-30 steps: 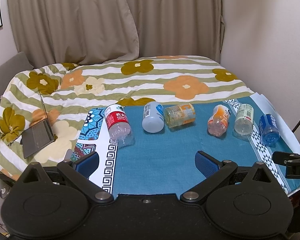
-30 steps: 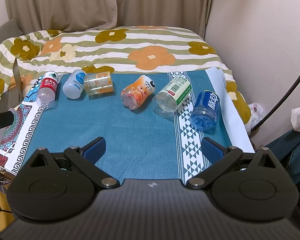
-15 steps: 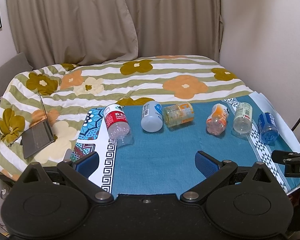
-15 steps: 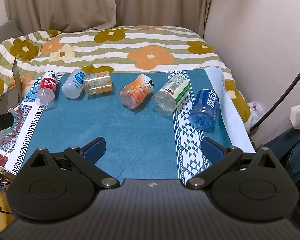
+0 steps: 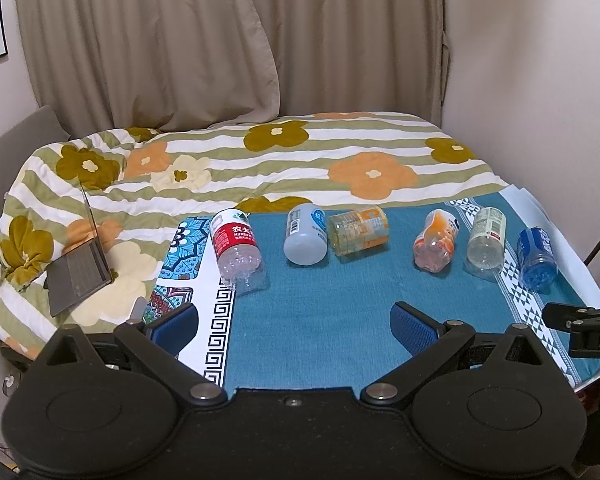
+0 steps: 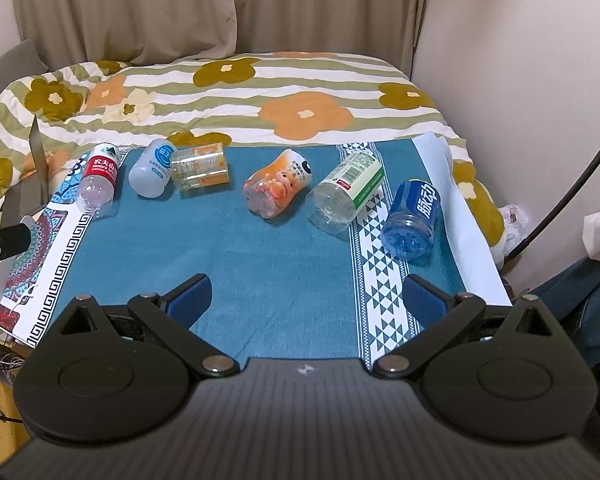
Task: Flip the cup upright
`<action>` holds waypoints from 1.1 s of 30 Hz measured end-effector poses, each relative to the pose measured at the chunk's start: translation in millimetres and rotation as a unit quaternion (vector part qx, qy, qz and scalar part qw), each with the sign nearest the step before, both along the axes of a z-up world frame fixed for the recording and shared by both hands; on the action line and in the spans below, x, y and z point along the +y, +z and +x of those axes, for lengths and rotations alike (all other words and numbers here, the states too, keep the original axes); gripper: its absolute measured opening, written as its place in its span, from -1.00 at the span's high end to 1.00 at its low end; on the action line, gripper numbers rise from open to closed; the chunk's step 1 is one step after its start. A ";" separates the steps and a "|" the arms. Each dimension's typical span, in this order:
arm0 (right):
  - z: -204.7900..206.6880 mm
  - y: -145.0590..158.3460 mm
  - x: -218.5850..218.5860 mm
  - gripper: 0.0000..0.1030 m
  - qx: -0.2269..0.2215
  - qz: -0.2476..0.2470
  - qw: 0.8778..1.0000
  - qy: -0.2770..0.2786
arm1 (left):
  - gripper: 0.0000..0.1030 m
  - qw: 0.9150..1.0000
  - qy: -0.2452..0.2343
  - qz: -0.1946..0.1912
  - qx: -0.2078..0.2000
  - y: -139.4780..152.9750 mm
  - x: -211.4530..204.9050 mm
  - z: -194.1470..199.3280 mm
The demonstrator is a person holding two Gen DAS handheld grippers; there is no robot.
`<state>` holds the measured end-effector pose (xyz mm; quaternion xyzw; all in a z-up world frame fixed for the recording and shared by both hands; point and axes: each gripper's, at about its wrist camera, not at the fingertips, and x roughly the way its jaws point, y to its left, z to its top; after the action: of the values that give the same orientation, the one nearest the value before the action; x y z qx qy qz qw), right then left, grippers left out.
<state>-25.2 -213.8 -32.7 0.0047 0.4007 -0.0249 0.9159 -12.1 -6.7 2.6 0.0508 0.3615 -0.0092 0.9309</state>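
Note:
Several cut plastic bottle cups lie on their sides in a row on a teal cloth: a red-label one, a pale blue one, a clear orange-print one, an orange cartoon one, a green-label one and a blue one. My left gripper is open and empty, near the cloth's front edge. My right gripper is open and empty, short of the row.
A floral striped quilt covers the bed behind the cloth. An open laptop lies on the quilt at the left. Curtains hang behind and a wall stands at the right. The other gripper's body pokes in at the right edge.
Both views have shifted very slightly; the cups lie as before. Both grippers stay open.

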 end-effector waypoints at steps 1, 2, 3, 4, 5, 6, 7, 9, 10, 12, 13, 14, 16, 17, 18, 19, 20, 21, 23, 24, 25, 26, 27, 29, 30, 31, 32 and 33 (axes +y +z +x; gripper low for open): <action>-0.1 -0.1 0.1 -1.00 0.000 0.000 1.000 0.000 | -1.00 1.000 0.001 0.000 0.001 0.5 -0.4 0.0; -0.4 1.3 0.3 -1.00 0.000 0.000 1.000 0.001 | -1.00 1.000 0.002 0.001 0.002 1.2 -0.7 0.1; -0.9 2.8 -0.3 -1.00 0.000 -0.001 1.000 0.002 | -1.00 1.000 0.003 0.000 0.003 1.8 -1.2 0.3; -1.2 3.5 -0.6 -1.00 -0.002 -0.002 1.000 0.001 | -1.00 1.000 0.005 0.000 0.004 2.4 -1.9 1.1; -1.6 4.8 -1.8 -1.00 -0.004 -0.004 1.000 0.001 | -1.00 1.000 0.007 0.001 0.006 3.1 -3.2 2.0; -1.0 5.8 -3.9 -1.00 -0.005 -0.005 1.000 0.002 | -1.00 1.000 0.009 0.001 0.007 3.9 -4.6 3.2; -0.4 6.3 -5.4 -1.00 -0.007 -0.006 1.000 0.002 | -1.00 1.000 0.011 0.001 0.007 5.1 -6.4 3.9; 1.8 8.1 -11.2 -1.00 -0.009 -0.008 1.000 0.006 | -1.00 1.000 0.011 -0.003 0.006 6.9 -9.2 5.0; 2.5 8.7 -13.1 -1.00 -0.009 -0.008 1.000 0.008 | -1.00 1.000 0.011 -0.007 0.007 7.8 -10.9 6.6; 6.4 9.7 -19.7 -1.00 -0.005 -0.009 1.000 0.011 | -1.00 1.000 0.013 -0.007 0.007 7.8 -15.7 9.3; 7.9 9.5 -22.2 -1.00 -0.004 -0.010 1.000 0.014 | -1.00 1.000 0.015 -0.002 0.006 7.8 -18.4 10.8; 10.7 9.2 -26.6 -1.00 -0.003 -0.011 1.000 0.017 | -1.00 1.000 0.016 0.002 0.004 7.7 -21.2 11.9; 15.6 7.2 -33.1 -1.00 -0.001 -0.014 1.000 0.021 | -1.00 1.000 0.016 0.016 -0.002 8.1 -26.4 14.6; 18.5 5.6 -37.1 -1.00 0.002 -0.014 1.000 0.022 | -1.00 1.000 0.015 0.022 -0.006 8.6 -28.4 16.4; 21.6 4.2 -40.1 -1.00 0.005 -0.012 1.000 0.024 | -1.00 1.000 0.013 0.027 -0.007 8.7 -29.7 18.5; 24.2 3.3 -42.3 -1.00 0.006 -0.012 1.000 0.024 | -1.00 0.999 0.012 0.031 -0.008 9.0 -30.4 22.1; 26.7 1.7 -44.0 -1.00 0.007 -0.013 1.000 0.024 | -1.00 0.999 0.011 0.033 -0.009 9.2 -29.8 25.7; 29.2 0.2 -45.4 -1.00 0.008 -0.016 1.000 0.023 | -1.00 0.999 0.010 0.033 -0.008 8.9 -29.6 29.9; 35.5 -3.5 -46.0 -1.00 0.018 -0.024 0.999 0.021 | -1.00 0.999 0.004 0.032 -0.002 7.7 -26.9 41.8; 38.7 -5.6 -46.7 -1.00 0.024 -0.025 0.999 0.019 | -1.00 0.999 0.001 0.033 0.000 6.9 -25.5 48.7; 42.3 -7.3 -48.4 -1.00 0.029 -0.019 0.999 0.017 | -1.00 0.999 -0.004 0.036 0.002 5.7 -24.2 57.9; 45.2 -8.8 -50.4 -1.00 0.032 -0.005 0.999 0.017 | -1.00 0.999 -0.009 0.039 0.004 4.6 -24.7 64.7; 47.6 -10.7 -52.6 -1.00 0.035 0.009 0.999 0.014 | -1.00 0.999 -0.016 0.040 0.006 3.3 -23.3 74.8; 53.6 -12.9 -52.7 -1.00 0.038 0.020 0.999 0.003 | -1.00 0.999 -0.032 0.037 0.012 0.2 -20.5 94.6; 57.4 -13.4 -51.5 -1.00 0.040 0.020 0.999 -0.003 | -1.00 0.999 -0.039 0.035 0.016 -1.9 -18.7 104.9; 60.9 -13.9 -50.0 -1.00 0.042 0.018 0.999 -0.011 | -1.00 0.998 -0.045 0.034 0.022 -4.4 -16.8 114.4; 64.9 -14.7 -48.1 -1.00 0.044 0.014 0.999 -0.019 | -1.00 0.998 -0.051 0.033 0.027 -7.0 -15.0 125.2; 68.9 -15.5 -45.9 -1.00 0.047 0.011 0.998 -0.026 | -1.00 0.997 -0.057 0.035 0.032 -10.4 -13.0 137.7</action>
<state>43.7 -259.7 -48.1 0.0243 0.4431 -0.0448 0.8950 125.6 -19.8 -7.8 0.1039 0.3881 -0.0515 0.9143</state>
